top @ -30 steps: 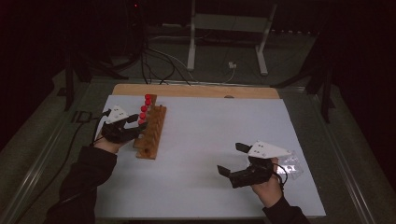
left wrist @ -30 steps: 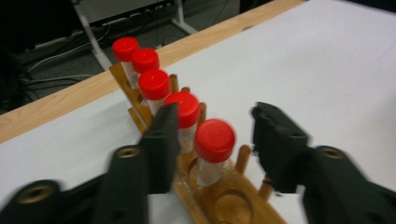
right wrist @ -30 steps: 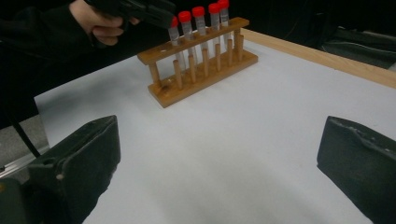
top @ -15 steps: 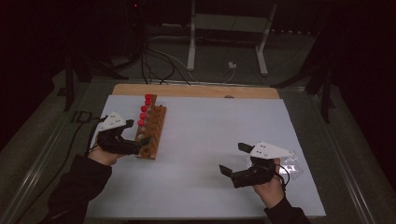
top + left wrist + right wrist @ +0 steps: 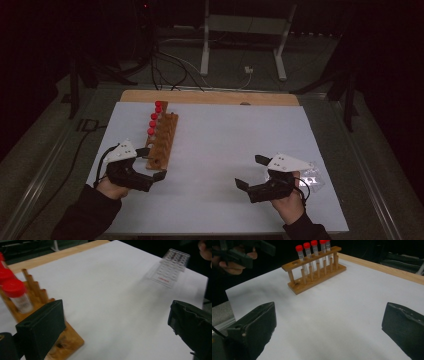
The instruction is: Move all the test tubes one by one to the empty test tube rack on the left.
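Now I keep left gripper with jaws spread wide, nothing between them, just beside near end of wooden rack. Right gripper also wide apart and empty, well away over white sheet, clear plastic bag near it. Rack holds five red-capped tubes; near hole empty. Risk, as I judge: left jaw bumps rack end, rack slides or tips, tubes rattle out.
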Action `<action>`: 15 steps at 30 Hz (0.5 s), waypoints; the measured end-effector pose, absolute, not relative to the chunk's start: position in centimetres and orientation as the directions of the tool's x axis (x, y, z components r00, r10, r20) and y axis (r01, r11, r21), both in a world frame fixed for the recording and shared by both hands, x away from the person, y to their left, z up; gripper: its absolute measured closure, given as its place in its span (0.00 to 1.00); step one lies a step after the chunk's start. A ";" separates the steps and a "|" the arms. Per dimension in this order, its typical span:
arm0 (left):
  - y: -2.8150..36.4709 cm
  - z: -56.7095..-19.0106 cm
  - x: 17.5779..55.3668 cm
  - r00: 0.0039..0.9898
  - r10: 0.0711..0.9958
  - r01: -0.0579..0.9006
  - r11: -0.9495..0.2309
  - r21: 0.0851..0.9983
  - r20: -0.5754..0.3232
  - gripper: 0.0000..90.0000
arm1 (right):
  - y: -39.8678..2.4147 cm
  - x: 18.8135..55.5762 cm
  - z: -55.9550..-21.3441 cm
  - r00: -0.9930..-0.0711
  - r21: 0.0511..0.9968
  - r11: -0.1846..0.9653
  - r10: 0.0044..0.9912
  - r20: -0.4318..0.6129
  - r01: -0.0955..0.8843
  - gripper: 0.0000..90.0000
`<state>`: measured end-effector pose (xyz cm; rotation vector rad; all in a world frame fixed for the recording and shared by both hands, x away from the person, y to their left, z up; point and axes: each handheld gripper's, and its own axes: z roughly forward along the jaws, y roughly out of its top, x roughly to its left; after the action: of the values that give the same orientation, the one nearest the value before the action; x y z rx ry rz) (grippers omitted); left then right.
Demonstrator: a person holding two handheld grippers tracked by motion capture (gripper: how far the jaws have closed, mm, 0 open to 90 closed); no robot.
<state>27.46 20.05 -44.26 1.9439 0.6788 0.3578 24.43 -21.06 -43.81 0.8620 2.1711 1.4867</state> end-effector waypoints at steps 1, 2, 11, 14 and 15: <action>19.9 -44.5 27.2 0.804 0.593 0.302 -0.343 0.890 -0.044 0.02 | -21.1 24.4 -43.8 -0.744 0.926 0.256 0.667 0.038 0.277 0.00; 19.8 -44.7 26.9 0.804 0.594 0.300 -0.350 0.887 -0.038 0.02 | -21.2 24.4 -43.9 -0.745 0.927 0.256 0.666 0.038 0.276 0.00; 19.3 -47.3 25.5 0.825 0.563 0.313 -0.387 0.868 -0.047 0.02 | -21.5 24.3 -44.3 -0.742 0.922 0.263 0.669 0.038 0.285 0.00; 19.5 -48.5 25.3 0.831 0.555 0.304 -0.407 0.861 -0.031 0.02 | -21.6 24.4 -44.4 -0.742 0.922 0.264 0.670 0.037 0.284 0.00; 19.6 -49.0 25.3 0.833 0.552 0.300 -0.418 0.857 -0.022 0.02 | -21.6 24.4 -44.4 -0.743 0.922 0.263 0.669 0.038 0.284 0.00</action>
<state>25.28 19.60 -48.97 2.0337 0.6265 0.3251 24.36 -21.62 -44.43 0.8686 2.1798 1.4754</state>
